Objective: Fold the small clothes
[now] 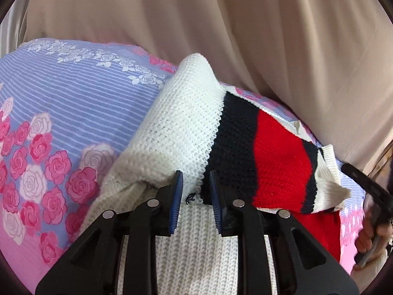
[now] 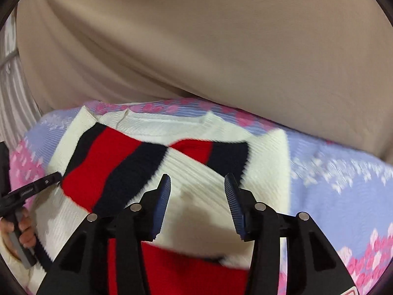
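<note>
A small knitted sweater (image 1: 186,127), white with navy and red stripes, lies on a floral bedsheet (image 1: 73,103). In the left wrist view my left gripper (image 1: 196,178) holds a lifted fold of the sweater between its blue pads, the knit edge pinched in the narrow gap. In the right wrist view the sweater (image 2: 186,162) lies partly folded, sleeves crossed over the body. My right gripper (image 2: 197,180) hovers just above its white middle, jaws wide apart and empty. The left gripper's tool (image 2: 32,189) and hand show at the left edge.
A beige curtain (image 1: 221,24) hangs close behind the bed along its far edge. The blue and pink rose-printed sheet (image 2: 331,172) spreads to both sides of the sweater. The right hand and its tool (image 1: 368,196) show at the right edge of the left wrist view.
</note>
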